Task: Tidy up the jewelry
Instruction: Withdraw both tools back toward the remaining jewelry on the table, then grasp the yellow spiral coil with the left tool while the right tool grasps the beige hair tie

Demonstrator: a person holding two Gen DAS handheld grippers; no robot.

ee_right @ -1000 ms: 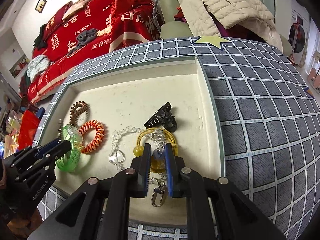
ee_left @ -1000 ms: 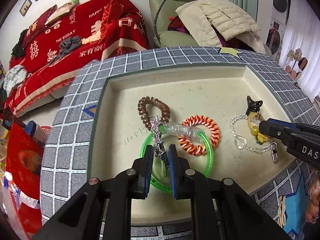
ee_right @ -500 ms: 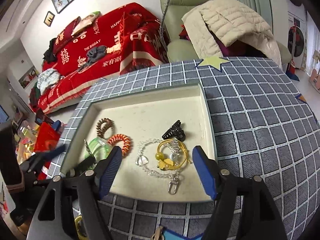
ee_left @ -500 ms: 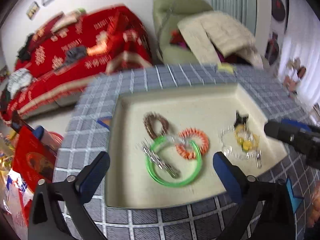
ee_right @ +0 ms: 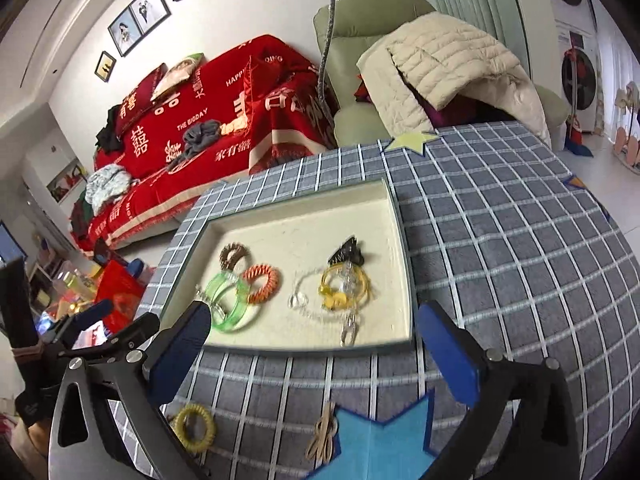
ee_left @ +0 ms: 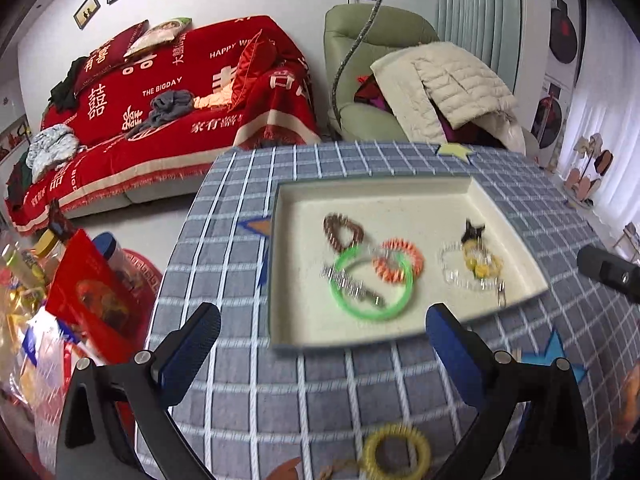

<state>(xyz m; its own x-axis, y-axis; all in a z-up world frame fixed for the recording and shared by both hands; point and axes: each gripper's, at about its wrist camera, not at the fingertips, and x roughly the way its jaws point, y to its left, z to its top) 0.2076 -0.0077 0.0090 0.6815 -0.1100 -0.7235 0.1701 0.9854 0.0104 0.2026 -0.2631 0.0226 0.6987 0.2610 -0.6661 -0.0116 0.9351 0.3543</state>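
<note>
A cream tray (ee_left: 292,332) (ee_right: 404,248) sits on the checked table. In it lie a brown spiral ring (ee_left: 342,231), a green bangle (ee_left: 370,284) (ee_right: 228,300) with a silver chain across it, an orange spiral ring (ee_left: 398,266) (ee_right: 262,283), a black claw clip (ee_left: 472,232) (ee_right: 346,255) and a yellow ring with a clear bead chain (ee_left: 476,268) (ee_right: 344,286). A yellow spiral ring (ee_left: 396,454) (ee_right: 194,426) and a tan band (ee_right: 322,436) lie on the table in front of the tray. My left gripper (ee_left: 322,360) and right gripper (ee_right: 314,356) are open, empty, held back above the table's near side.
A red-covered sofa (ee_left: 168,96) and a green armchair with a cream jacket (ee_left: 436,76) stand behind the table. Red bags and bottles (ee_left: 80,296) lie on the floor at the left. Blue star patches (ee_right: 380,440) mark the cloth.
Both grippers opened, let go of the jewelry in the tray, and pulled back and up. The tray now looks smaller and farther away.
</note>
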